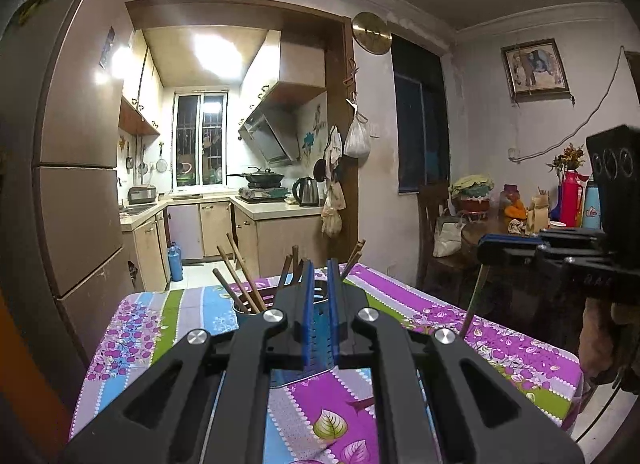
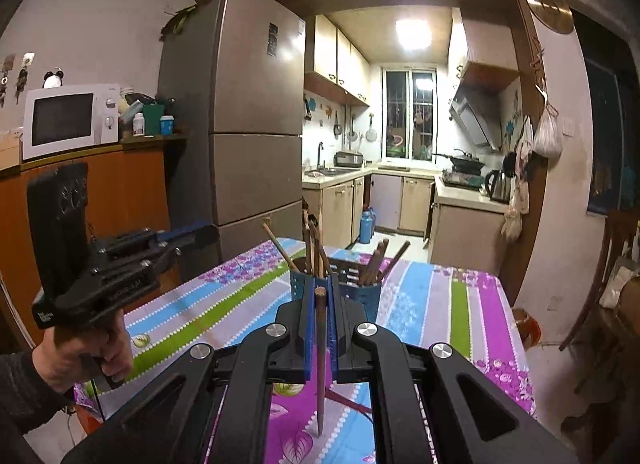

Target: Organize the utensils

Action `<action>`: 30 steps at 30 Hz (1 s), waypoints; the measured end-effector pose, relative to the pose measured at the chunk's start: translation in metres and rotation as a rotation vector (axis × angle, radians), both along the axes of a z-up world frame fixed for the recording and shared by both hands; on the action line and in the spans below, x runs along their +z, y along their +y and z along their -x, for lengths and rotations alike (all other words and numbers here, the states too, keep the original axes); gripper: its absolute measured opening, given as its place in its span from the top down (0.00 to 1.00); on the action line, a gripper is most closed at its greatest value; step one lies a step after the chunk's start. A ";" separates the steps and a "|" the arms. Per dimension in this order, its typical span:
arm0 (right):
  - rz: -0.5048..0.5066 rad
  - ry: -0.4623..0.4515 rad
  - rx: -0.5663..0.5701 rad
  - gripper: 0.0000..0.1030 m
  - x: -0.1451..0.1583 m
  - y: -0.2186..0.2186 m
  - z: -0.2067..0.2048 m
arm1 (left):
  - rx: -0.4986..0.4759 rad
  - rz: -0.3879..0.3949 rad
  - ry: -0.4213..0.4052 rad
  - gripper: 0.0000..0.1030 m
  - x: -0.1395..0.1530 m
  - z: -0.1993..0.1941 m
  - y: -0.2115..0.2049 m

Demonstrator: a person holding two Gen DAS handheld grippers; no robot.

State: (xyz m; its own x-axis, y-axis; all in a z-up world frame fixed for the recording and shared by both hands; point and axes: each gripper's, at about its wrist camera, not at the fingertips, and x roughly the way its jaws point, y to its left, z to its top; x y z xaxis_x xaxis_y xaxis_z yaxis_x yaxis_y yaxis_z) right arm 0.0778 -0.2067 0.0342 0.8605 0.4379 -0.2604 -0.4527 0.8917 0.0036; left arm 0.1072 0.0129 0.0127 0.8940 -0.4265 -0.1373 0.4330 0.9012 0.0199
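Colours on the table, dim kitchen light

Tablecloth (image 2: 424, 296) showing purple, blue, green and lilac stripes with white dotted edging and leaf-and-blossom print. Utensil holder (image 2: 352, 290) reading blue, perforated. Chopsticks (image 2: 376, 264) showing brown wood; held chopstick (image 2: 321, 352) darker reddish-brown. Right gripper (image 2: 320, 296) and left gripper (image 1: 319, 276) showing black bodies, blue finger pads.

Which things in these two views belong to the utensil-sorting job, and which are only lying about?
Belonging to the job:
right gripper, shut on a single chopstick
blue utensil holder on the table
chopsticks standing in it
left gripper, holding nothing

Lying about:
fridge
microwave
kettle
red flask
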 end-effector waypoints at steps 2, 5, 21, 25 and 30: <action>0.006 -0.005 -0.001 0.93 0.000 0.001 0.002 | -0.001 -0.001 0.003 0.95 -0.002 -0.002 0.000; 0.011 -0.009 0.002 0.93 -0.004 0.001 0.006 | 0.005 0.001 0.022 0.95 -0.008 -0.005 0.005; 0.011 -0.058 0.012 0.93 -0.029 -0.009 0.039 | 0.101 0.042 0.234 0.57 -0.130 0.126 0.137; 0.016 -0.055 0.016 0.93 -0.029 -0.008 0.039 | 0.034 -0.046 0.278 0.57 -0.164 0.145 0.123; 0.030 -0.051 0.018 0.93 -0.031 -0.007 0.041 | -0.031 -0.080 0.304 0.57 -0.183 0.131 0.120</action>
